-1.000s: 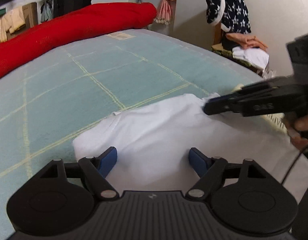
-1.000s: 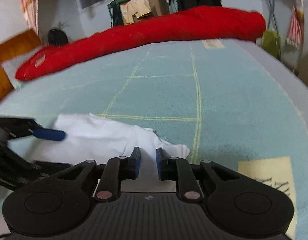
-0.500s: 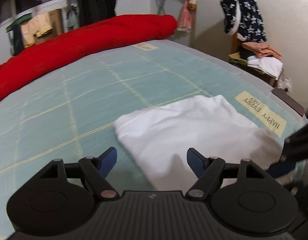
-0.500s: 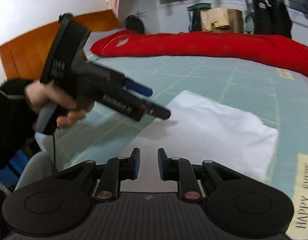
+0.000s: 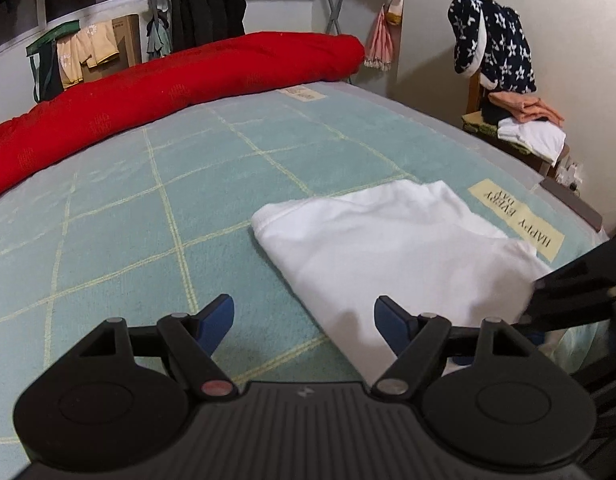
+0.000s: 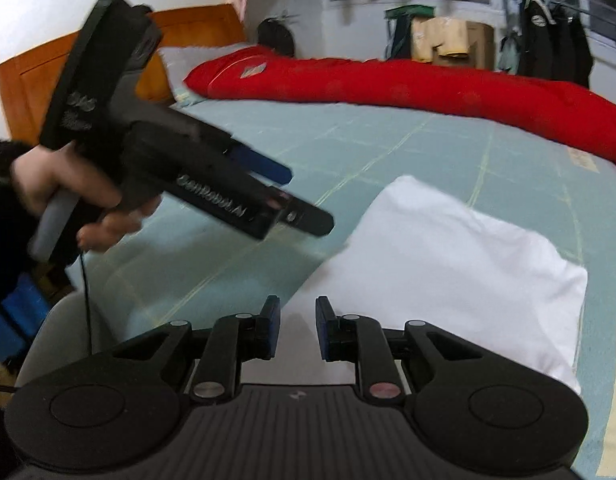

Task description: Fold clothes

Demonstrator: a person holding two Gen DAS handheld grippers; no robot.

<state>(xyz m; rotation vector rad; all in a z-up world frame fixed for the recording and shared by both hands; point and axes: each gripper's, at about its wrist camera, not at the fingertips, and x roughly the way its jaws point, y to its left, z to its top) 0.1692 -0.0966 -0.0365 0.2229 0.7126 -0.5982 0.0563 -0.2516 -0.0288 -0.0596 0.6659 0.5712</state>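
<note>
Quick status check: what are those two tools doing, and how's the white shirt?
Left tool wide open, empty. Right tool narrowly open, nothing pinched. White shirt folded flat on the green blanket. Nothing in the way.

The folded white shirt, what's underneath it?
The white shirt lies on the teal checked blanket, beside its HAPPY EVERY DAY patch. Whatever is tucked between its folded layers is hidden.

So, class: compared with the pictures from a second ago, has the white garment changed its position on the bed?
Yes. The white garment then spread toward the left gripper; now it lies folded, beside the HAPPY EVERY DAY label.
</note>
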